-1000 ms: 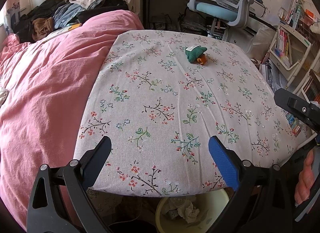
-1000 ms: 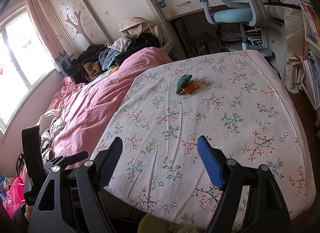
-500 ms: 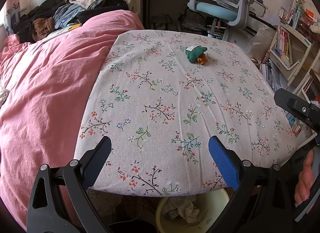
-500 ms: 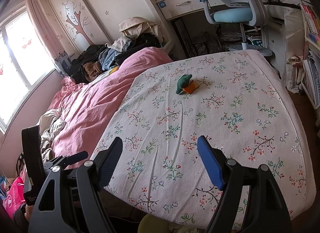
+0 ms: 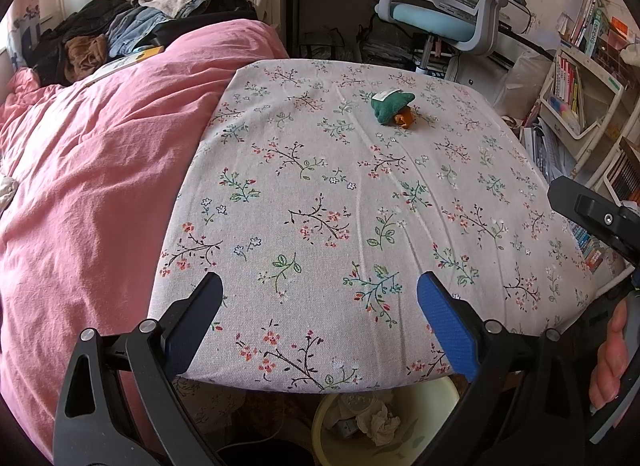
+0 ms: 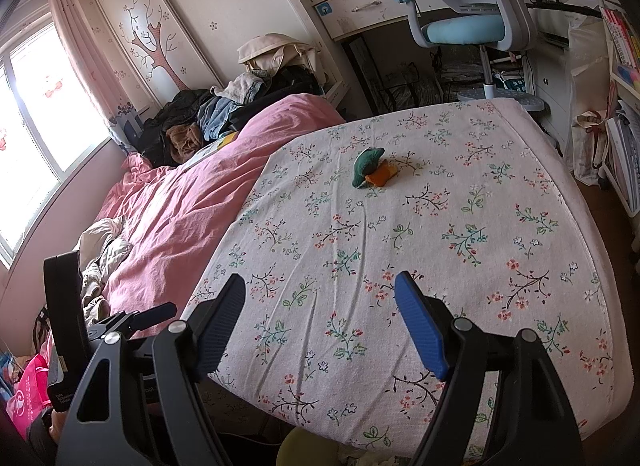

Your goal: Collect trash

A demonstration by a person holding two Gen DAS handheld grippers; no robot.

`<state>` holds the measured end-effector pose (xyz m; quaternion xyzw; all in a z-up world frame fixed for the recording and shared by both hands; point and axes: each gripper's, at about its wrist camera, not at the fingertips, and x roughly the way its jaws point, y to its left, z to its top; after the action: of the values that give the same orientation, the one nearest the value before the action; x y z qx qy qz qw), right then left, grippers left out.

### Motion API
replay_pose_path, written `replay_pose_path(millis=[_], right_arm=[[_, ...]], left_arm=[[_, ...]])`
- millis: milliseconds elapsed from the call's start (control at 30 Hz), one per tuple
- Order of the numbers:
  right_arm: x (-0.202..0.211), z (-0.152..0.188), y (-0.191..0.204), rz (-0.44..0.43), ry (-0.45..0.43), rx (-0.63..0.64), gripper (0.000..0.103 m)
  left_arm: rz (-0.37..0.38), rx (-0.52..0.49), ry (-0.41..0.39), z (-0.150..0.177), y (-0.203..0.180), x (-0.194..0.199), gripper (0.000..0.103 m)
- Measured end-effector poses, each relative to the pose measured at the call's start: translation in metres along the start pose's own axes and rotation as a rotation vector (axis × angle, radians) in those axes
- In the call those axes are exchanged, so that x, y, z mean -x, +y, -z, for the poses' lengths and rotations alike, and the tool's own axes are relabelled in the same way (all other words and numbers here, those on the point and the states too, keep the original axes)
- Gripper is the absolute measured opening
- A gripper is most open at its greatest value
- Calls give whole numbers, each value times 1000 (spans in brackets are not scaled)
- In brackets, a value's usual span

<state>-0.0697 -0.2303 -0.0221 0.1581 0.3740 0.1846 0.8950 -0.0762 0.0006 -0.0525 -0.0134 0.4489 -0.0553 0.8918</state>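
In the left wrist view, a bed (image 5: 360, 193) with a floral sheet fills the frame ahead of the left gripper (image 5: 318, 292), and a pink duvet (image 5: 92, 169) lies to its left. A pile of clothes (image 5: 120, 33) sits at the far left corner, and a blue desk chair (image 5: 444, 13) stands beyond the bed's far edge. Shelves with books (image 5: 572, 81) line the right side. A green and orange wrapper (image 5: 392, 107) lies on the sheet, well ahead of the gripper and a little to the right. Below the gripper, past the bed's near edge, a pale yellow bin (image 5: 436, 398) holds crumpled paper (image 5: 376, 420). The left gripper's jaws stand wide with nothing between them. At the right edge a hand (image 5: 608, 362) holds the other tool.

In the right wrist view, the same bed (image 6: 440, 225) lies ahead of the right gripper (image 6: 320, 292), tilted downward over the near edge. The wrapper (image 6: 370, 171) rests well ahead, slightly to the right. A window (image 6: 28, 137) with a pink curtain (image 6: 76, 25) is far left. The right gripper's jaws are wide apart and empty.
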Motion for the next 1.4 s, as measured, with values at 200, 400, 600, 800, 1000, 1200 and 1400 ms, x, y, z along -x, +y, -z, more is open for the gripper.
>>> replay_pose_path(millis=[200, 400, 600, 800, 1000, 1200, 1400], right_arm=[[0, 0, 0, 0, 0, -1, 74], [0, 0, 0, -1, 1, -2, 74], [0, 3, 2, -1, 3, -1, 74], [-1, 9, 4, -3, 8, -1, 74], [-1, 9, 3, -5, 13, -2, 74], [-1, 10, 4, -6, 18, -2, 74], [-2, 11, 5, -5, 22, 1, 74]], left_arm=[[0, -1, 1, 0, 0, 0, 94], [0, -1, 1, 0, 0, 0, 94], [0, -1, 1, 0, 0, 0, 94], [1, -1, 1, 0, 0, 0, 94], [0, 1, 0, 0, 0, 0, 94], [-1, 9, -4, 0, 1, 1, 94], [0, 9, -5, 0, 2, 1, 94]])
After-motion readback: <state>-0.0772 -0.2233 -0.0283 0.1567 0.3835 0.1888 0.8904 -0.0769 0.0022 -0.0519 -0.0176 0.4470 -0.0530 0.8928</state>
